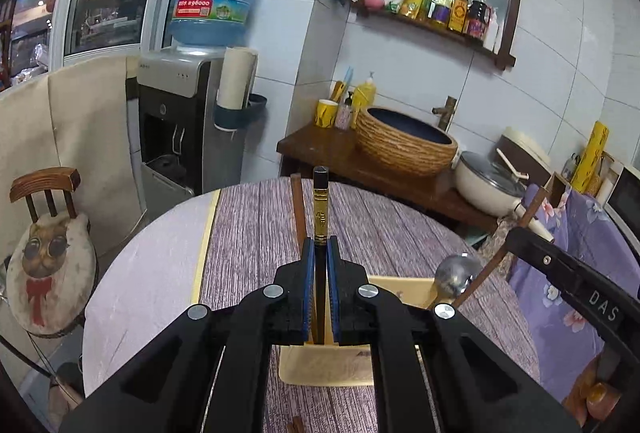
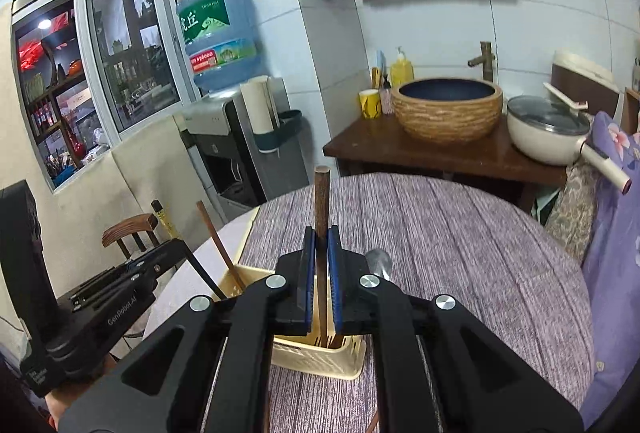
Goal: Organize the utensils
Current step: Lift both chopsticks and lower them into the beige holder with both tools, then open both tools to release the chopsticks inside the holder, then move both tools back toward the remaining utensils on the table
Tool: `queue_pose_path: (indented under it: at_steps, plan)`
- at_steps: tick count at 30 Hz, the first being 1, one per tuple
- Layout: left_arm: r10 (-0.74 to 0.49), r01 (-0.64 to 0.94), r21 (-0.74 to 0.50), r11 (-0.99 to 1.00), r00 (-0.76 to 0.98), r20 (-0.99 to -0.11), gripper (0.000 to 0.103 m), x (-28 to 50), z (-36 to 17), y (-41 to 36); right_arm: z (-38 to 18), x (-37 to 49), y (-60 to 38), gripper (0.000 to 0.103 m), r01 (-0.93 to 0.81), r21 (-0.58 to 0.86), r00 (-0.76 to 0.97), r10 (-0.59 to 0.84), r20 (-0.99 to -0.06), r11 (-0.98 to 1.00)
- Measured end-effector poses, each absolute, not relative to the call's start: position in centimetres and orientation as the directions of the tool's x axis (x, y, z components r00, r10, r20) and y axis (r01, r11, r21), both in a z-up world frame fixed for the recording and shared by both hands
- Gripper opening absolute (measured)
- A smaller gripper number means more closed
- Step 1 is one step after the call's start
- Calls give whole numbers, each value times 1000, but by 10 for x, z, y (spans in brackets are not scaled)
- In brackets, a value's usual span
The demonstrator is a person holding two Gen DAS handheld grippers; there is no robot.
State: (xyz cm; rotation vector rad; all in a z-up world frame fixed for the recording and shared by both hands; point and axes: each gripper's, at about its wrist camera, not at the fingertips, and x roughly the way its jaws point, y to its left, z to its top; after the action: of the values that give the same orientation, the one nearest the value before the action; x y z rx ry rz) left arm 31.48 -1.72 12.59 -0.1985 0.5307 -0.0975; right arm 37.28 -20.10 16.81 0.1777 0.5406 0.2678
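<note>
My left gripper (image 1: 320, 247) is shut on a black chopstick with a gold band (image 1: 320, 209), which stands upright over the cream utensil holder (image 1: 320, 369). In the right wrist view my right gripper (image 2: 321, 237) is shut on a brown wooden chopstick (image 2: 321, 197), whose lower end reaches into the cream holder (image 2: 316, 359). A metal spoon (image 1: 456, 273) and another brown chopstick (image 1: 296, 209) stand in the holder. The spoon's bowl (image 2: 379, 261) shows behind my right fingers. The left gripper (image 2: 176, 247) appears at the left of the right view with its chopstick (image 2: 162, 217).
The holder stands on a round table with a purple wood-grain cloth (image 1: 256, 233). A small chair with a cat cushion (image 1: 48, 249) is at the left. Behind are a water dispenser (image 1: 180, 121), a basin (image 1: 404, 145) on a wooden counter and a lidded pot (image 1: 488, 185).
</note>
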Motion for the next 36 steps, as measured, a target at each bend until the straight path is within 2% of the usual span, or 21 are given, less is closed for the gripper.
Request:
queue_pose_path:
  at_steps: [6,11,12,13,14,15,17,21,22,24,30,36]
  plan:
    - [-142,35,-206,978,835,-532,7,320,111,-20,157,374,-202,7,-200,239,820,296,-490,950]
    - [-154,46,-216,975,841,-518,8,316,112,-20,157,373,-204,10,-219,266,813,326,-482,939]
    - [-163,55,-219,974,841,-515,8,314,115,-20,157,372,-205,19,-220,268,814,328,-480,938]
    - [-169,62,-219,974,842,-512,10,312,117,-20,156,369,-207,37,-218,268,819,325,-474,939]
    - [-174,69,-218,973,843,-508,17,309,119,-20,156,366,-209,47,-216,268,825,322,-464,939]
    - [-177,74,-218,973,848,-500,32,304,121,-20,157,362,-210,58,-216,269,833,321,-452,939]
    - [-178,76,-227,971,865,-469,54,291,125,-17,157,350,-213,58,-215,258,850,311,-426,942]
    - [-177,79,-229,970,877,-448,61,270,122,-13,157,322,-214,60,-239,216,866,308,-394,947]
    - [-180,77,-237,968,876,-448,63,266,120,-12,157,318,-214,67,-240,206,869,304,-390,949]
    - [-193,79,-262,962,875,-445,70,256,115,-9,154,306,-215,72,-231,177,882,283,-378,957]
    - [-160,59,-227,972,874,-460,79,233,93,-7,138,277,-221,73,-217,119,892,246,-378,969]
    - [-138,13,-230,973,833,-536,80,212,52,3,103,252,-237,73,-136,76,888,155,-434,988]
